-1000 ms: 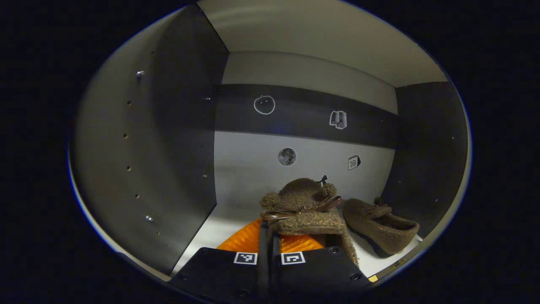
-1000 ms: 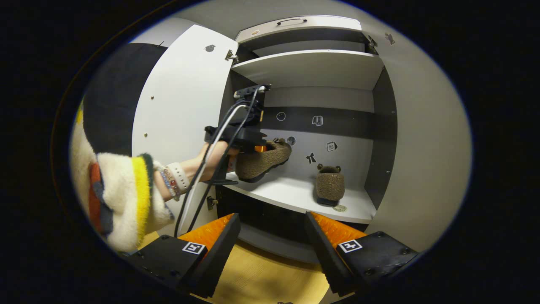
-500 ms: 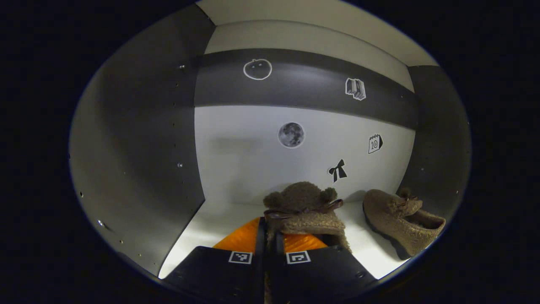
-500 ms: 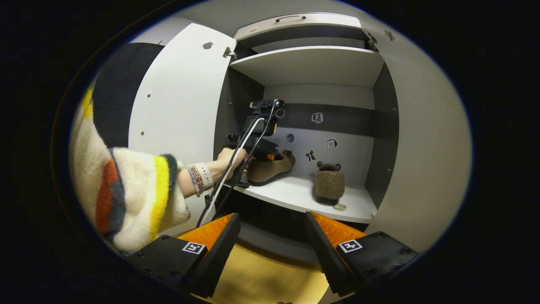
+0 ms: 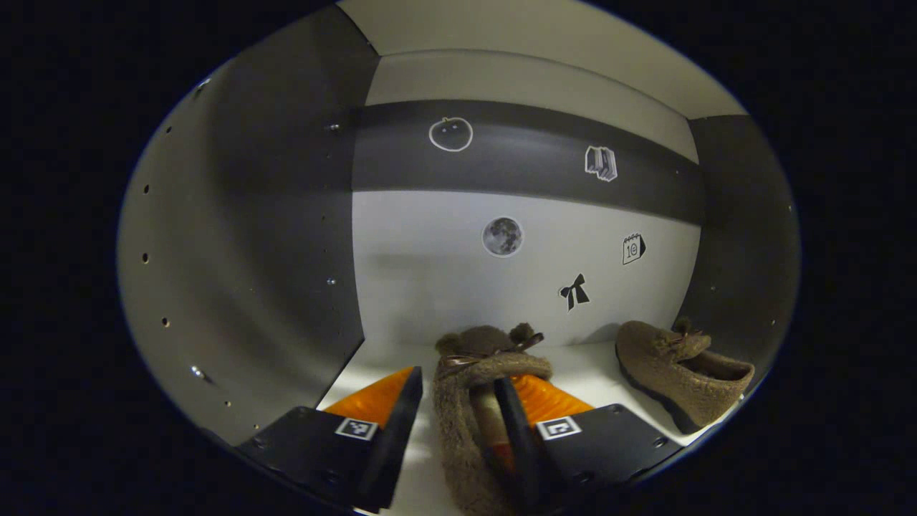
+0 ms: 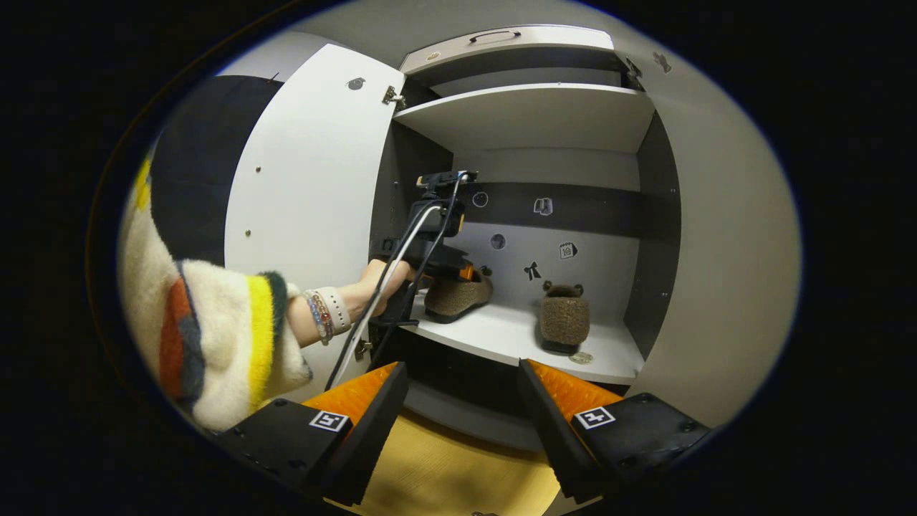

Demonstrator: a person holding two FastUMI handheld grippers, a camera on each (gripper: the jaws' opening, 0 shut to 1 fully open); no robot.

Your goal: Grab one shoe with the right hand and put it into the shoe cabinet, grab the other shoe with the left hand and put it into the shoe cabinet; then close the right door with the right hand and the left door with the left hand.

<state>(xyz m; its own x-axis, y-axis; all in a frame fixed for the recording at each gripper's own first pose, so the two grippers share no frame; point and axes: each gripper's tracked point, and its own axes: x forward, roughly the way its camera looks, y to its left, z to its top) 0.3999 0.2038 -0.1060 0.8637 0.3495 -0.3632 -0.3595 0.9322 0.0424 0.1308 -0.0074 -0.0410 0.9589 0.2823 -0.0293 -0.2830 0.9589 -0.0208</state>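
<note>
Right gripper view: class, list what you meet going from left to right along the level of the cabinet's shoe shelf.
Striped sleeve → hand holding the left claw → shoe under that claw → second shoe → cabinet's right wall.

A home-style setup: shoe cabinet [image 6: 530,115] with slippers [image 6: 564,317] inside.

Both shoes [image 5: 469,387] [image 5: 680,373] are fuzzy brown with darker brown bows. The cabinet [image 6: 530,115] is white, with a dark grey band [image 5: 516,154] across its back and dark side walls. Gripper fingers [image 5: 376,390] are orange on black bodies bearing black-and-white square markers. The sleeve [image 6: 215,322] is cream with yellow, orange and dark stripes. The floor [image 6: 444,473] is yellow wood.
</note>
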